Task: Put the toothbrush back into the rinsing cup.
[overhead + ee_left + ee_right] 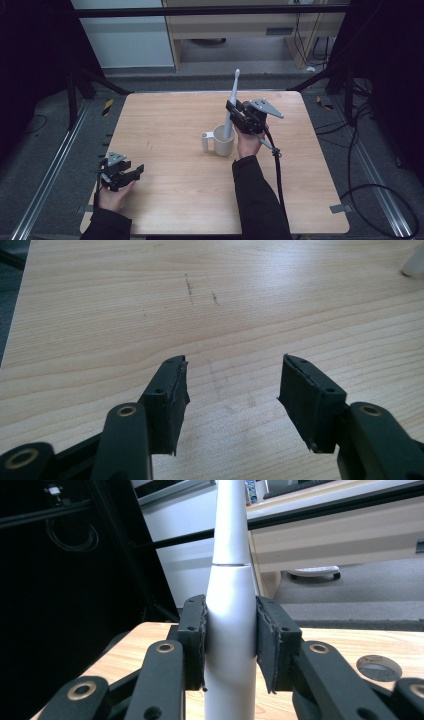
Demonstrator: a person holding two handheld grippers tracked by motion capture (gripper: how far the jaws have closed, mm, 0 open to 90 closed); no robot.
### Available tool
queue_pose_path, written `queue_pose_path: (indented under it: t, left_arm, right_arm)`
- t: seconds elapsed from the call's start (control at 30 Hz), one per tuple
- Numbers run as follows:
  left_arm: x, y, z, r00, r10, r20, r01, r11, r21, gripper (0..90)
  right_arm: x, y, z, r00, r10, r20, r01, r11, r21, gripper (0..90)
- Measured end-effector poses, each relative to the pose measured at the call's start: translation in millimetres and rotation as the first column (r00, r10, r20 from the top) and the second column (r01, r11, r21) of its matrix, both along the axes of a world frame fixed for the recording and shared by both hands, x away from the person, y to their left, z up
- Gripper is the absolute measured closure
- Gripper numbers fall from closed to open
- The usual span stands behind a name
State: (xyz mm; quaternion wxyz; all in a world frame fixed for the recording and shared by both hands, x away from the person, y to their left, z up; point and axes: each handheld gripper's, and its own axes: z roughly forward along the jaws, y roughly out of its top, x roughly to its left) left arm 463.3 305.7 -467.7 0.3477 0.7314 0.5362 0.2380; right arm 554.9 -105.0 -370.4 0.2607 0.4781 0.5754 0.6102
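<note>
Two grippers are at work, and only one has anything in it. Our right gripper (232,111) is clenched on the white electric toothbrush (231,102), its black pads pressing the handle from both sides just below the seam where the slimmer neck begins; the right gripper view shows that grasp squarely, the handle (230,630) standing upright between the jaws. In the high view the toothbrush rises nearly vertical, tilted a little to the right at the top, with its lower end down inside the white mug (222,140) that stands near the middle of the worktop (170,200), handle turned to the left.

We judge the work to be at the stage of putting the toothbrush in the mug or lifting it out; we cannot tell which from this moment alone, nor whether the foot of the handle rests on the mug's bottom. If it is going in, most is done: what is left is to let go and draw the hand away. If it is coming out, the lift is barely begun.

Our left gripper (131,172) lies at the near left of the worktop, well apart from the mug, jaws released and spread with only bare wood between them (232,385).
</note>
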Motion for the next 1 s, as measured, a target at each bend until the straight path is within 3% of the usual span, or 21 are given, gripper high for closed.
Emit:
queue_pose_path:
  t: [0.53,1.0]
  left_arm:
    - [0.1,0.1,-0.2,1.0,0.0,0.001,0.0,1.0,0.002,44.1]
    - [0.0,0.1,0.1,1.0,0.0,0.002,0.0,1.0,0.002,44.0]
  right_arm:
    - [15.4,15.1,-22.4,0.9969,-0.008,-0.078,0.005,0.999,-0.039,67.3]
    - [18.8,22.9,-40.2,0.9824,-0.013,-0.186,-0.012,0.991,-0.132,67.1]
